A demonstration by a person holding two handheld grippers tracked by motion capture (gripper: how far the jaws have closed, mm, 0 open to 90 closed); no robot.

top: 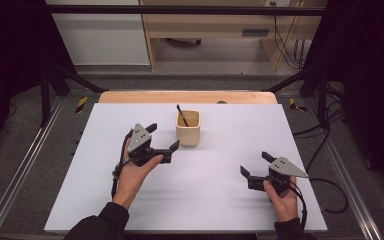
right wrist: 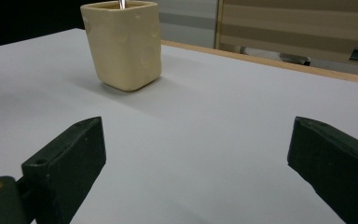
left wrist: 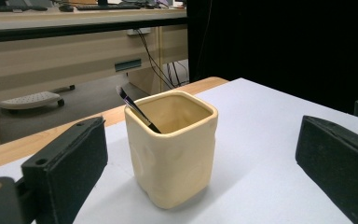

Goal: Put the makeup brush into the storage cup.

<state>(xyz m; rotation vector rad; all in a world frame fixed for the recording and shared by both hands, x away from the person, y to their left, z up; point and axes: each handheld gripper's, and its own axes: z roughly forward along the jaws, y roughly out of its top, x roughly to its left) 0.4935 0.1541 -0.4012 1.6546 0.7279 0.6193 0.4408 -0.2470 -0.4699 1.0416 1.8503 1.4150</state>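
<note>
We see a cream cup (top: 188, 128) upright on the white table (top: 220, 165), no readable writing, dark brush (top: 181, 116) leaning inside, left gripper (top: 163, 136) wide beside it, right gripper (top: 254, 164) wide, well apart.

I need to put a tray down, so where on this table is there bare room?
The table is bare between the two grippers along the near edge, and across its right half, from the cup to the right edge. The far left corner is free too. It is crowded only where the left gripper sits open beside the cup; the right gripper is open, near right.
</note>
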